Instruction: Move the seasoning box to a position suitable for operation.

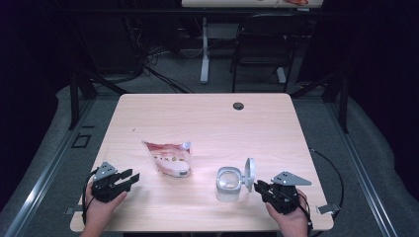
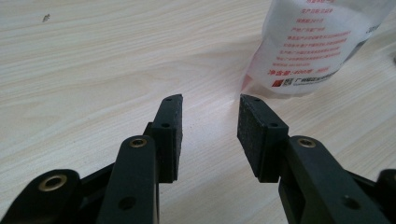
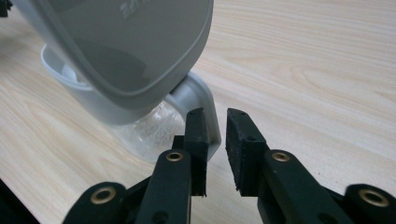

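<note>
A red-and-white spouted pouch (image 1: 168, 159) lies on the wooden table (image 1: 207, 123), left of centre. My left gripper (image 1: 133, 178) rests on the table to the pouch's left, open and holding nothing. In the left gripper view its jaws (image 2: 210, 105) point at bare wood, with the pouch (image 2: 313, 42) ahead to the right. A clear container (image 1: 229, 183) stands right of centre with its grey lid (image 1: 250, 174) flipped upright. My right gripper (image 1: 258, 186) sits just right of that lid. Its jaws (image 3: 216, 116) stand slightly apart beside the lid's hinge (image 3: 198, 95), and no pad presses on it.
A round cable hole (image 1: 238, 105) lies near the table's far edge. Beyond the table stand a black chair (image 1: 262, 39) and another desk's white leg (image 1: 204, 49). A black cable (image 1: 336, 173) loops off the table's right edge.
</note>
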{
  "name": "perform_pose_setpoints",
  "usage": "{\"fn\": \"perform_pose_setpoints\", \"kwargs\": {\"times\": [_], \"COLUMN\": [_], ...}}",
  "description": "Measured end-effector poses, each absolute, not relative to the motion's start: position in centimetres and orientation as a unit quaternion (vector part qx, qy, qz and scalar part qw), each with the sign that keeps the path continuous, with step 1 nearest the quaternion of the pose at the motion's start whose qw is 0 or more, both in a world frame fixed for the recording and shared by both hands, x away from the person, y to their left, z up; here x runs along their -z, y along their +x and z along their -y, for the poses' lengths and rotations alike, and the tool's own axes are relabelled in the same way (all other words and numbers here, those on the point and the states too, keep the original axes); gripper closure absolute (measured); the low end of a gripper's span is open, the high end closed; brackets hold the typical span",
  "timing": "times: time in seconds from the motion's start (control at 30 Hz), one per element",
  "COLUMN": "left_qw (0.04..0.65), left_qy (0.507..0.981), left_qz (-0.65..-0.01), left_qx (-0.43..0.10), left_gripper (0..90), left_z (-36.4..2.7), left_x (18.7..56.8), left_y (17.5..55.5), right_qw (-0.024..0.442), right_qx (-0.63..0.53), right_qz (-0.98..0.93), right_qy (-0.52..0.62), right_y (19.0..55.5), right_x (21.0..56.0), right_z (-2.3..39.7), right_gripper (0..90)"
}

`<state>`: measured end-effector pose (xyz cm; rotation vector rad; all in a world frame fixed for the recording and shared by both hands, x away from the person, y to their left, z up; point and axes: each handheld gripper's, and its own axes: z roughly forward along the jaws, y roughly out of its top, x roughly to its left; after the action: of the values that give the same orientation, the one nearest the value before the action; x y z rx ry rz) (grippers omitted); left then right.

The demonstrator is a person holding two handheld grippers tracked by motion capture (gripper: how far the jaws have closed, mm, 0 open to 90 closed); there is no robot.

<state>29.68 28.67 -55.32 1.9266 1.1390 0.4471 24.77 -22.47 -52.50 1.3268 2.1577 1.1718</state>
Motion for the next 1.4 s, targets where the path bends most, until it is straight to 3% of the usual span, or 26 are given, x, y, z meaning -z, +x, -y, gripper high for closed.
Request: {"fn": "perform_pose_setpoints", "kwargs": {"times": [0.33,0.5,1.0,1.4], "left_qw": [0.414,0.415,0.414,0.414], "left_qy": [0.769,0.769,0.769,0.769], "left_qz": [-0.453,-0.453,-0.454,-0.454], "left_qx": [-0.177,-0.178,-0.176,-0.175], "left_gripper": [58.8,58.8,58.9,59.0], "left_z": [-28.5,-28.5,-28.5,-28.5], "left_x": [55.4,55.4,55.4,55.4], "left_y": [29.9,29.9,29.8,29.8], "right_qw": [0.169,0.171,0.179,0.186], "right_qx": [-0.399,-0.407,-0.412,-0.409], "right_qz": [-0.775,-0.774,-0.773,-0.776], "right_qy": [0.46,0.455,0.448,0.442], "right_y": [24.6,24.9,25.6,26.1], "right_x": [53.6,53.7,53.9,53.9], "right_z": [21.7,21.4,20.8,20.9], "right_gripper": [68.3,67.8,80.3,81.8]}}
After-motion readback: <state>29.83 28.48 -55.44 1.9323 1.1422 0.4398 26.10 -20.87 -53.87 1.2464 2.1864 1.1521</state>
